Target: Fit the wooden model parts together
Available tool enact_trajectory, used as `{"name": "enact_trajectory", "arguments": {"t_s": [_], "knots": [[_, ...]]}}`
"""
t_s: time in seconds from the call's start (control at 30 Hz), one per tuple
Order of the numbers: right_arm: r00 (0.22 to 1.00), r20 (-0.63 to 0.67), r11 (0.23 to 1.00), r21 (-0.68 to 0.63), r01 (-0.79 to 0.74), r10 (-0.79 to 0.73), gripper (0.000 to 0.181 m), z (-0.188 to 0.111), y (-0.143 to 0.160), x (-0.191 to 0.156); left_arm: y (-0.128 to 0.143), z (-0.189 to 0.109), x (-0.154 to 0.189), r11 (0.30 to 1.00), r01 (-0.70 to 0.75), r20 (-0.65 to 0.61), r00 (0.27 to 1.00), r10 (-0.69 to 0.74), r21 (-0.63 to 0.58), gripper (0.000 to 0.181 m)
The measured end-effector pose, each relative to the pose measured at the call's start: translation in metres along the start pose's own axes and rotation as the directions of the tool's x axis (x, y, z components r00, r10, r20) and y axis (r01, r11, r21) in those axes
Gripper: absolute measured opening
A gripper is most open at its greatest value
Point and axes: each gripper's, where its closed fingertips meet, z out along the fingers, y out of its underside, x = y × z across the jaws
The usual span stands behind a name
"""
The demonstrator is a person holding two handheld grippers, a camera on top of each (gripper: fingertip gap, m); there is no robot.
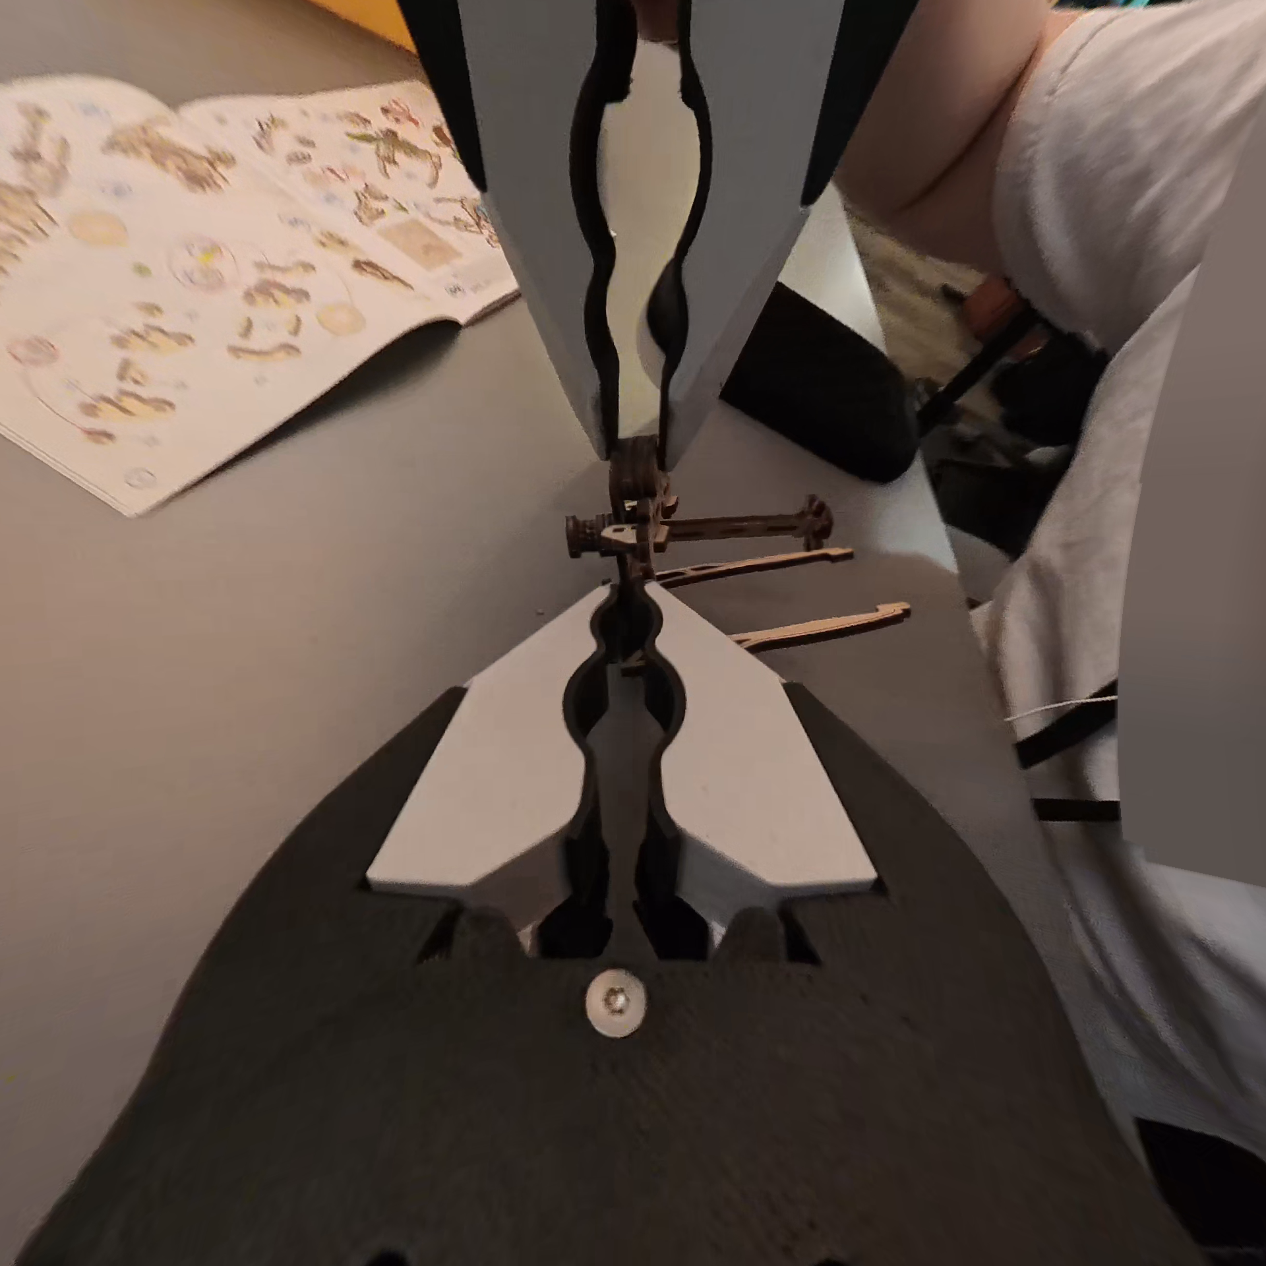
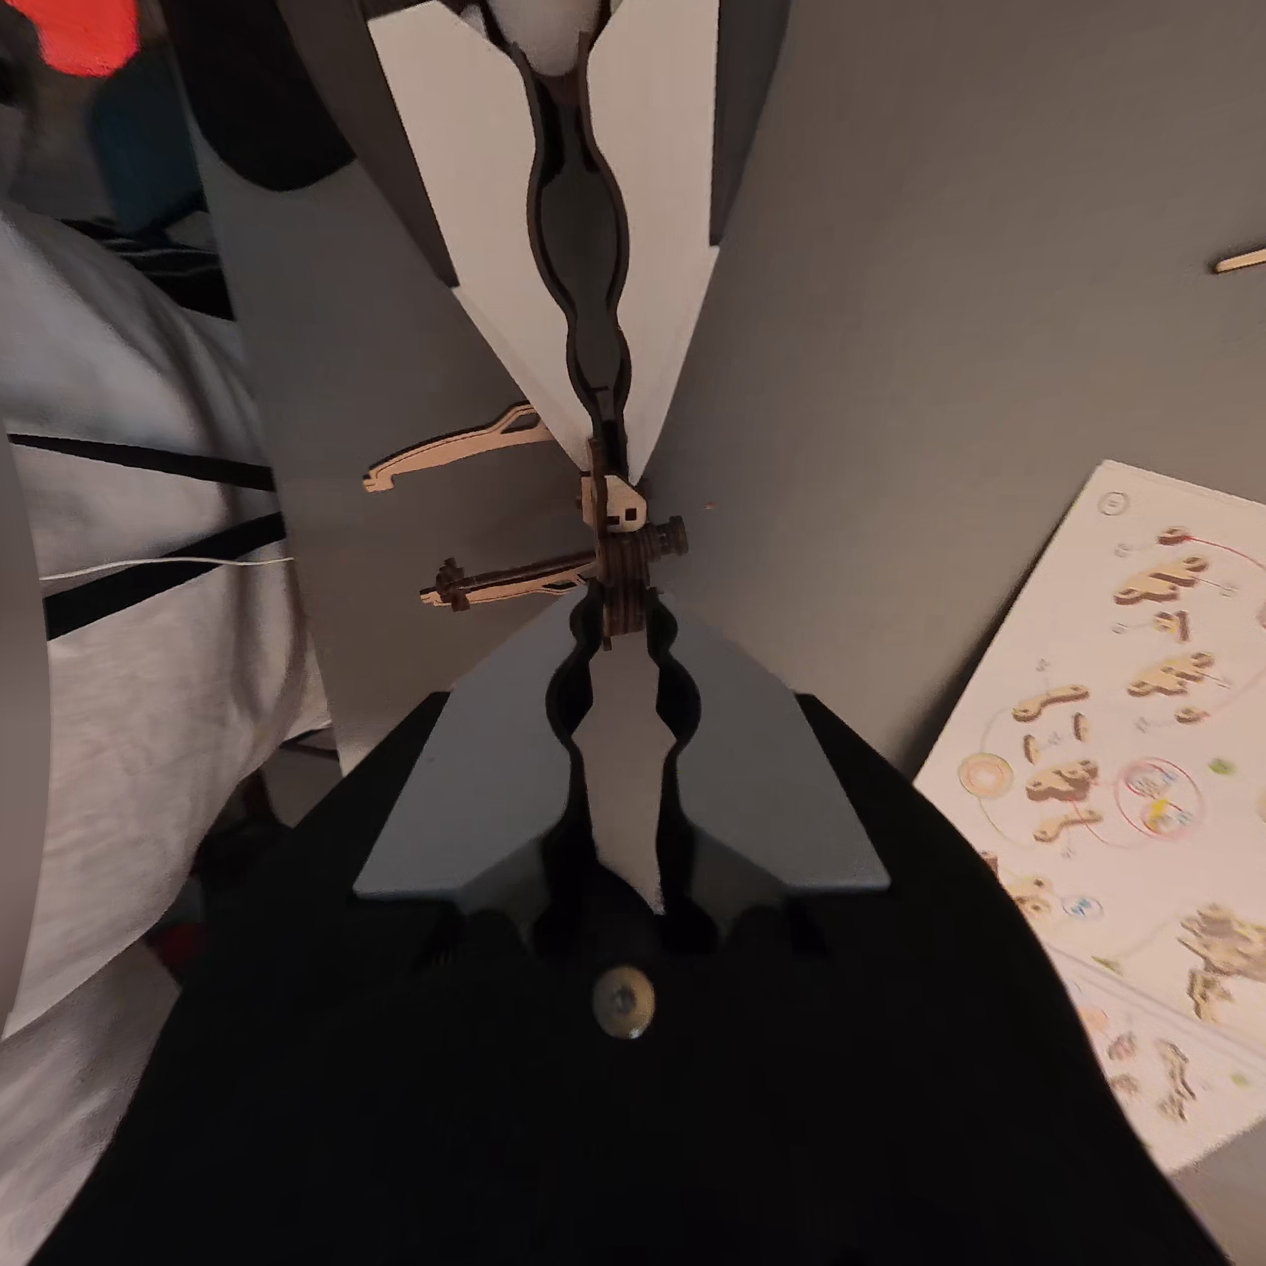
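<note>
A small dark wooden assembly [image 1: 637,527] hangs above the grey table [image 1: 342,651] between both grippers. It has a layered stack [image 2: 625,579], a cross axle with a toothed end [image 1: 581,538] and a long arm [image 1: 740,526]. My left gripper [image 1: 627,594] is shut on a thin flat wooden part [image 2: 614,505] that meets the assembly. My right gripper [image 2: 620,620] is shut on the layered stack and comes from the top in the left wrist view [image 1: 634,449]. The left gripper comes from the top in the right wrist view [image 2: 610,455].
Two loose curved wooden strips [image 1: 753,565] [image 1: 822,622] lie on the table beyond the grippers. An open instruction booklet [image 1: 226,274] lies to the left; it also shows in the right wrist view [image 2: 1130,788]. A small wooden stick [image 2: 1241,260] lies far off. A person's white sleeve [image 1: 1130,240] is close by. Only a small space, under 4 cm, lies between the two pairs of fingers. Both grippers' tips are roughly 15 cm from the small wooden stick [image 2: 1241,260].
</note>
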Motion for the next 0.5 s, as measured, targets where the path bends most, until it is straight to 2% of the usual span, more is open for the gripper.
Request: {"name": "enact_trajectory", "arguments": {"t_s": [0.23,0.5], "knots": [[0.971,-0.230,0.996,0.056,0.076,-0.062,0.012,-0.006,0.001,-0.002,-0.006,0.000,-0.001,0.977,-0.211,0.149,0.966,0.210,-0.009,0.000],[0.838,-0.508,0.964,0.054,0.260,-0.197,0.011,-0.003,0.004,-0.013,-0.003,0.001,0.010,0.928,-0.371,0.224,0.903,0.368,-0.030,0.000]]}}
